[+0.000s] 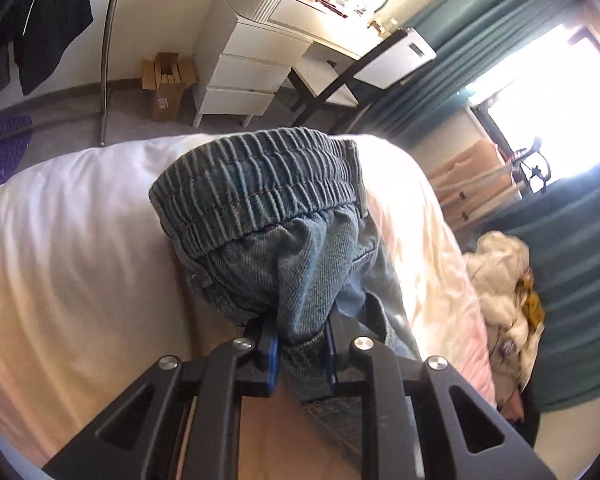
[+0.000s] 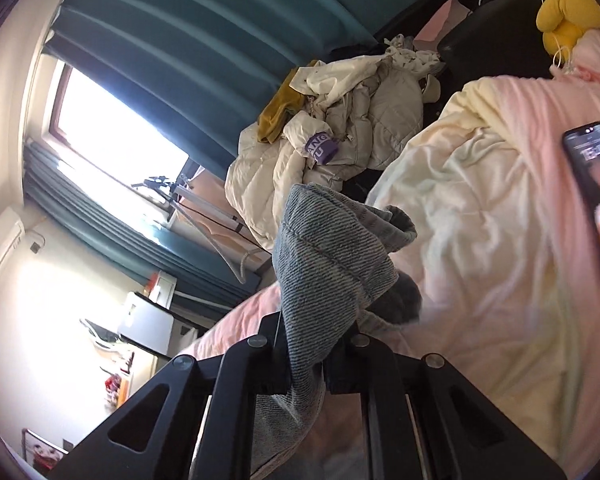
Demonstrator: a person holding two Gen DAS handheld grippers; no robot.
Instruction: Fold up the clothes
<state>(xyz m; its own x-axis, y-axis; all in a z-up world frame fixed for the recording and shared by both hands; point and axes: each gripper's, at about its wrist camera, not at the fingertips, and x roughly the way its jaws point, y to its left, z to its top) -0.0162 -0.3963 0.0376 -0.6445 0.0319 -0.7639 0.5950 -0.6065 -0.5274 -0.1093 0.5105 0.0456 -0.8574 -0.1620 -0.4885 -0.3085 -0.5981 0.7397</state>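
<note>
The left tool is sitting at the bottom centre of its frame, its two fingers closed most of the way and pinching a bunch of blue denim between the blue pads. The jeans are rising from that grip into the middle of the picture, the gathered elastic waistband curling over at the top, with the pale pink bed cover lying behind and below them. In the right wrist view, the right tool is likewise clamping nearly shut on a fold of the same jeans, which are standing up from the fingers in the centre of the frame and drooping over toward the right. The bed cover is filling the right half of that view, and a phone is lying face up on it at the right edge, well apart from the denim. A heap of cream jackets is resting in the upper middle, in front of the teal curtains.
</note>
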